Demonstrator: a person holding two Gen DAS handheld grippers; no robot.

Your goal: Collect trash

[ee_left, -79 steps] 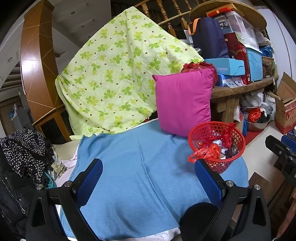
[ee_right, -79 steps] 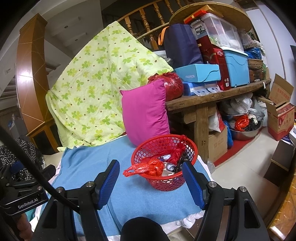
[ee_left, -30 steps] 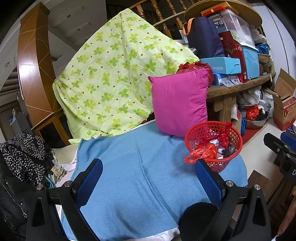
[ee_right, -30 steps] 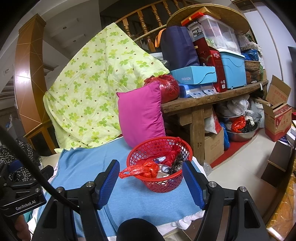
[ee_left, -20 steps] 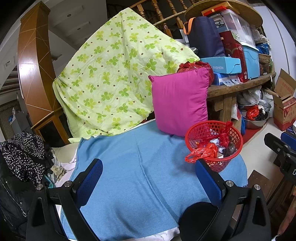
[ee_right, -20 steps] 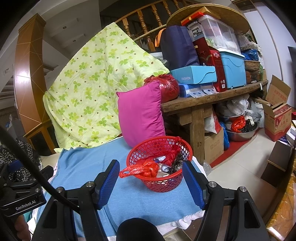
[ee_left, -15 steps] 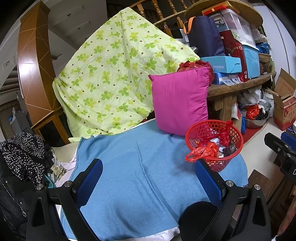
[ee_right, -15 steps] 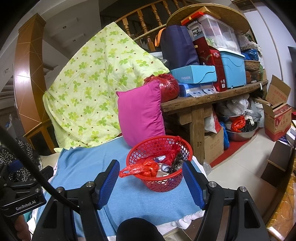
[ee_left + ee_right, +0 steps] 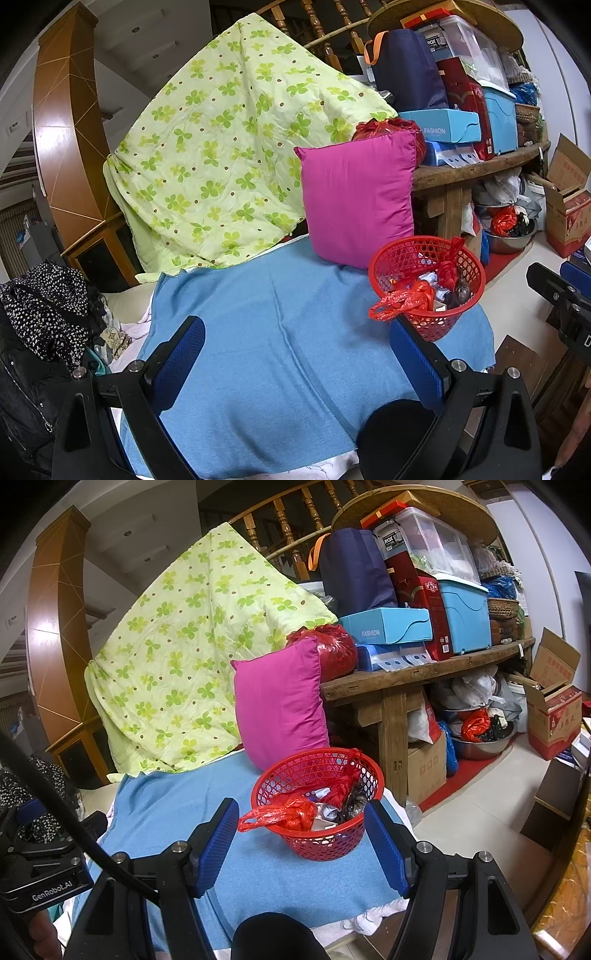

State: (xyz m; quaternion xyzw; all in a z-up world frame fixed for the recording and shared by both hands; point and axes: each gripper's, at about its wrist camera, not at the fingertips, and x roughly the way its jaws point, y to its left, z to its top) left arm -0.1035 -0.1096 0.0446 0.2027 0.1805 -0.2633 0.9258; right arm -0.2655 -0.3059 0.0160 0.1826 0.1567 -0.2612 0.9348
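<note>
Sitting at the right edge of the blue cloth-covered surface (image 9: 280, 350), the round red plastic lattice basket (image 9: 316, 805) holds crumpled wrappers and other trash, and a knotted red plastic bag (image 9: 284, 815) spills over its near-left rim. Just behind the basket, a magenta square cushion (image 9: 358, 201) stands upright, leaning back against a rough wooden bench (image 9: 406, 675) loaded with boxes and bins. A light green quilt with a clover print (image 9: 229, 155) drapes down to the far edge of the cloth. Both tools hover above the near edge without touching anything: the left gripper (image 9: 295, 354) has its blue-padded fingers (image 9: 177, 363) spread wide and released over bare cloth in the left wrist view, and the right gripper (image 9: 301, 845) is likewise spread wide and released, the basket appearing between its two fingers in the right wrist view but farther away, not grasped. A dark speckled garment (image 9: 48, 306) lies heaped beyond the left edge.
</note>
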